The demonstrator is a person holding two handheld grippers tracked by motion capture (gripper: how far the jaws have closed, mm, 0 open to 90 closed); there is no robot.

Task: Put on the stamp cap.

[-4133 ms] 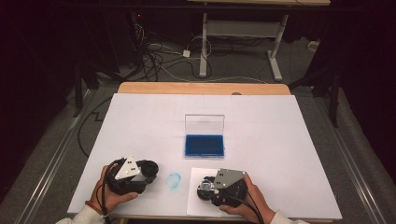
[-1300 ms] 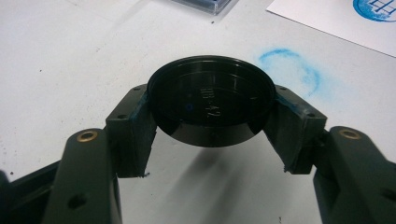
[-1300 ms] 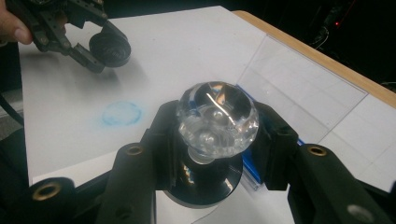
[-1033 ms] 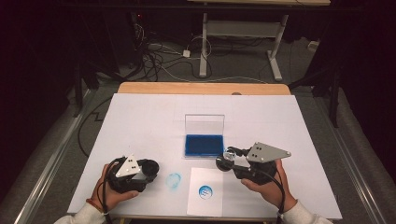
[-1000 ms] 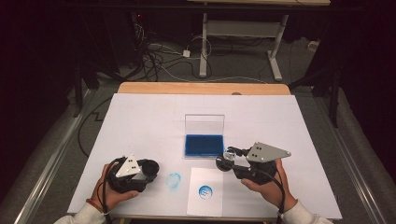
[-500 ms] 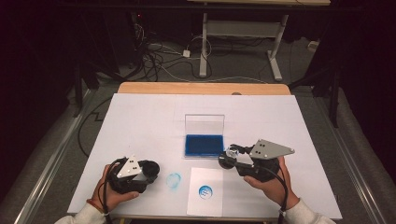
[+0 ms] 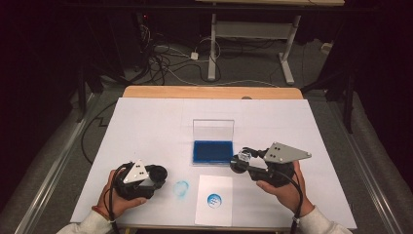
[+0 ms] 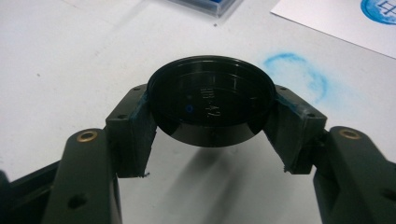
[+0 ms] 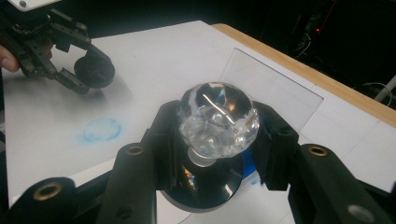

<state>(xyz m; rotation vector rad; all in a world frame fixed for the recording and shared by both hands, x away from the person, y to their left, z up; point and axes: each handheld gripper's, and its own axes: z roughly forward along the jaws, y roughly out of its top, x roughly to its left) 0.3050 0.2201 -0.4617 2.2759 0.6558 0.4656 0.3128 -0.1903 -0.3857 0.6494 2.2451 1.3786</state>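
My right gripper [image 7: 242, 162] is shut on a stamp [image 9: 217, 119] with a clear faceted knob and a round black base. It hovers just right of the blue ink pad [image 7: 212, 151], whose clear lid [image 7: 213, 129] stands upright. A white paper sheet [image 7: 221, 207] near the front edge carries a round blue print [image 7: 214, 200]. My left gripper [image 7: 157, 174] rests low at the front left, shut on a flat black round cap [image 8: 211, 100] held by its rim.
A faint blue ring smudge [image 7: 181, 189] marks the white table [image 7: 146, 126] between the left gripper and the paper. The table's wooden back edge [image 7: 209, 92] lies beyond. Cables and a desk frame stand on the floor behind.
The right gripper has lifted the stamp off the paper, leaving a blue print, and carried it up and right to beside the ink pad. The left gripper has not moved.
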